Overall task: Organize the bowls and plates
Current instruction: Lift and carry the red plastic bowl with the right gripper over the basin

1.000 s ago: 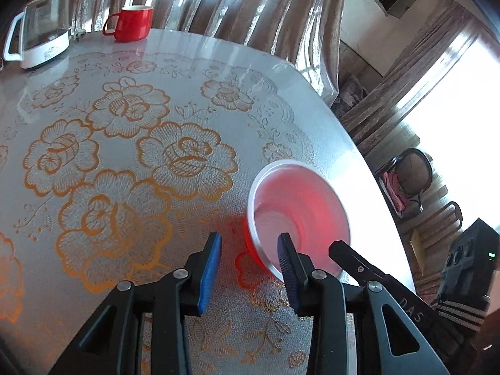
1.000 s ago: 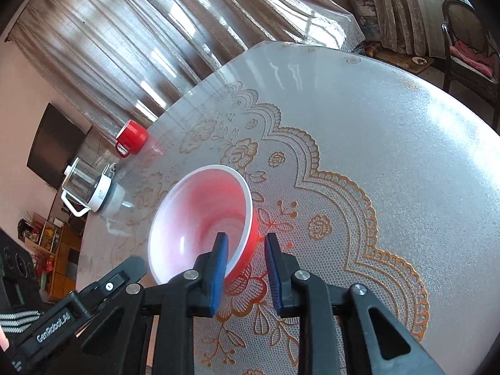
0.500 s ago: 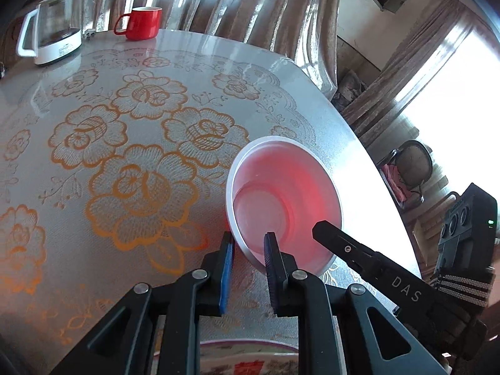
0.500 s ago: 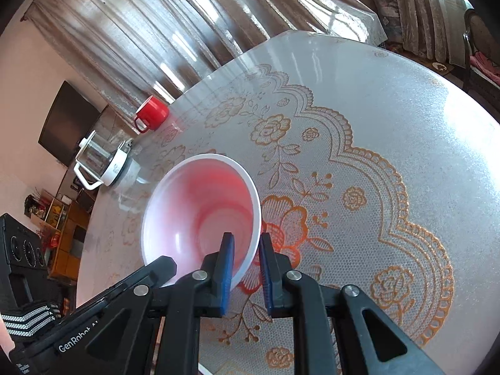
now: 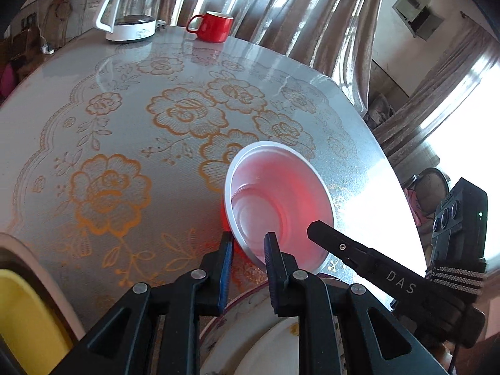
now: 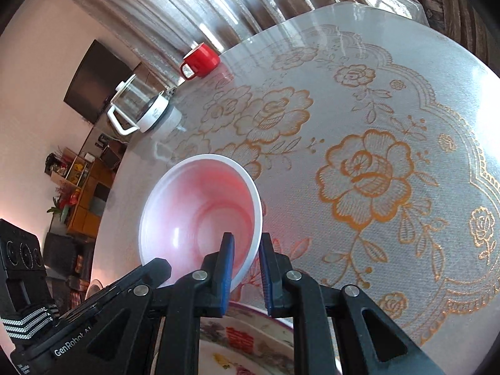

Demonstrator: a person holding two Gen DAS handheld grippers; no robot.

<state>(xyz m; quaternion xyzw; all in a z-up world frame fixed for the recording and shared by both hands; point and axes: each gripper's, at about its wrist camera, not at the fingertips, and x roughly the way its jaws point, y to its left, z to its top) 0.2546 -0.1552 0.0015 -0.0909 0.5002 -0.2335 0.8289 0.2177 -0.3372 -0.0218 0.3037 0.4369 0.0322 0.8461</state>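
- Left wrist view: my left gripper (image 5: 247,243) is clenched on the near rim of the bowl (image 5: 278,200), one blue pad outside the wall, the other inside.
- The bowl is empty: white inside with a pink-red glow through the wall, red outside, tilted with its mouth toward me and held above the table (image 5: 131,131).
- My right gripper (image 5: 322,231) comes in from the right (black, lettered "DAS") and its tip meets the bowl's right rim.
- Under my fingers sits a patterned plate (image 5: 250,337) with a dark red edge; a yellow dish (image 5: 25,318) lies at the lower left.
- The table is round, covered in a cloth with orange roses. A glass kettle (image 5: 131,6) on a white base and a red mug (image 5: 214,26) stand at its far edge, before the curtains.
- Right wrist view: my right gripper (image 6: 247,250) clamps the bowl (image 6: 200,212) at its right rim, wall between the blue pads.
- The bowl holds nothing (only light shows on its floor), and hangs over the table (image 6: 406,109) near its front edge.
- The left gripper (image 6: 156,268) reaches the bowl's lower left rim.
- The patterned plate (image 6: 237,343) lies below, flowers and red marks on it.
- Beyond: the red mug (image 6: 201,59), glass kettle (image 6: 140,106), a dark screen (image 6: 93,93) on the wall.
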